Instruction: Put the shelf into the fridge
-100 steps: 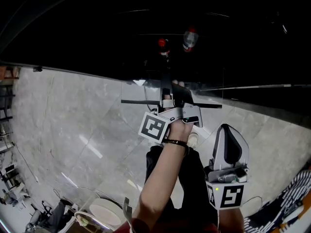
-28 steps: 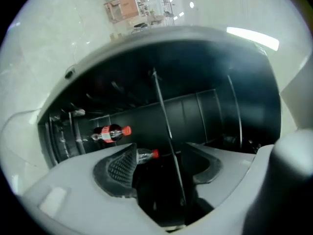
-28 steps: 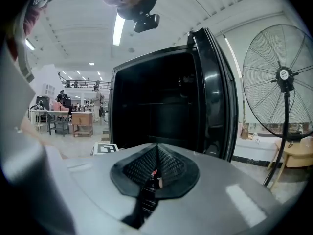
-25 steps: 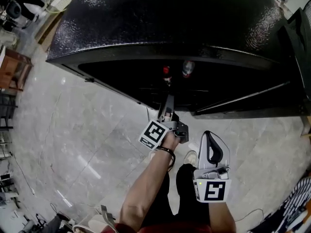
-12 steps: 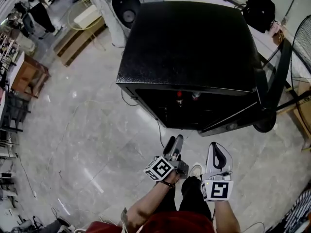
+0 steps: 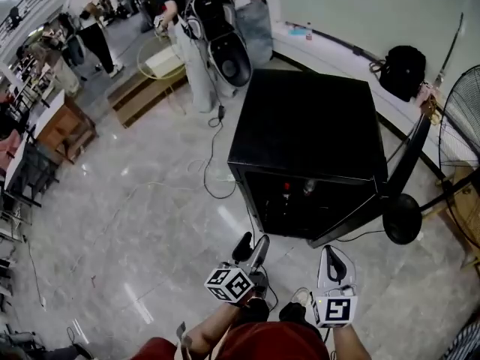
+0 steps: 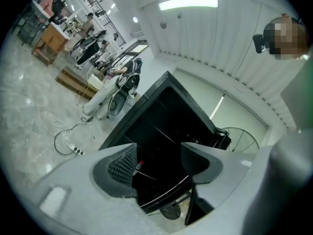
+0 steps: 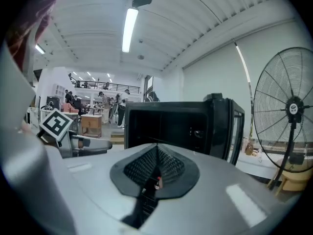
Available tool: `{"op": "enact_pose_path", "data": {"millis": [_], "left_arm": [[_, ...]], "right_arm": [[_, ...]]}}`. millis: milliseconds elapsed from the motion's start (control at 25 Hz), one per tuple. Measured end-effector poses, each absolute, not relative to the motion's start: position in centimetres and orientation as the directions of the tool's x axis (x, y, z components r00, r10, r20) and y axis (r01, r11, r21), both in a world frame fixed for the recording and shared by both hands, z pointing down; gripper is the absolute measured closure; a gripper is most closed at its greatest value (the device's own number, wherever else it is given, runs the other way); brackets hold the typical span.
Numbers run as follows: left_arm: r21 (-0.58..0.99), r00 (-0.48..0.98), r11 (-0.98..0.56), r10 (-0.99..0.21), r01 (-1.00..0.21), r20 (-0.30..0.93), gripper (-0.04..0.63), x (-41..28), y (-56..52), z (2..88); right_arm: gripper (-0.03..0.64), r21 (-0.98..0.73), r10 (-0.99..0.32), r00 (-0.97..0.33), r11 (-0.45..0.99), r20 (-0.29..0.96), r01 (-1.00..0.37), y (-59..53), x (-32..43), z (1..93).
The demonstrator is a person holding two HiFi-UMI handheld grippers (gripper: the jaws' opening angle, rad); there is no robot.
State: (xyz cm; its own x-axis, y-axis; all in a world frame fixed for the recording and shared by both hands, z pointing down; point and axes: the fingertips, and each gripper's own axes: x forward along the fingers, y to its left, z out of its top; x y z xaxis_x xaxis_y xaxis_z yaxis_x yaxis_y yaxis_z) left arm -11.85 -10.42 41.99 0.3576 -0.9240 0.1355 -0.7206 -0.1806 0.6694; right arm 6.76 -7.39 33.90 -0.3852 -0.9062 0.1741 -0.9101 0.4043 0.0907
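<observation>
The black fridge stands on the grey floor with its door swung open to the right. Two small bottles show in its dark inside. In the left gripper view a thin pale shelf edge crosses the fridge interior. My left gripper hangs in front of the fridge and well short of it; it is open and empty. My right gripper is beside it, shut with nothing between its pads.
A standing fan and its round black base are right of the open door. A black bag lies behind the fridge. A cable trails over the floor at its left. Wooden crates and people are at far left.
Four seconds ago my left gripper held the glass shelf at the fridge opening. Both grippers have since drawn back from the fridge, and the left one is now open and empty.
</observation>
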Motion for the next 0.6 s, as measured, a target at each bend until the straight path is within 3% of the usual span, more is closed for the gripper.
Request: {"op": "enact_pose_path", "data": {"millis": [280, 600], "left_arm": [[0.368, 0.304, -0.23, -0.94, -0.901, 0.156, 0.31, -14.8, -8.9, 35.8], [0.109, 0.213, -0.204, -0.974, -0.973, 0.08, 0.311, -17.2, -8.1, 27.7]], "right_arm": [[0.615, 0.103, -0.915, -0.39, 0.4, 0.104, -0.911, -8.1, 6.2, 29.2], [0.615, 0.125, -0.913, -0.407, 0.405, 0.009, -0.906, -9.1, 5.5, 24.4]]}}
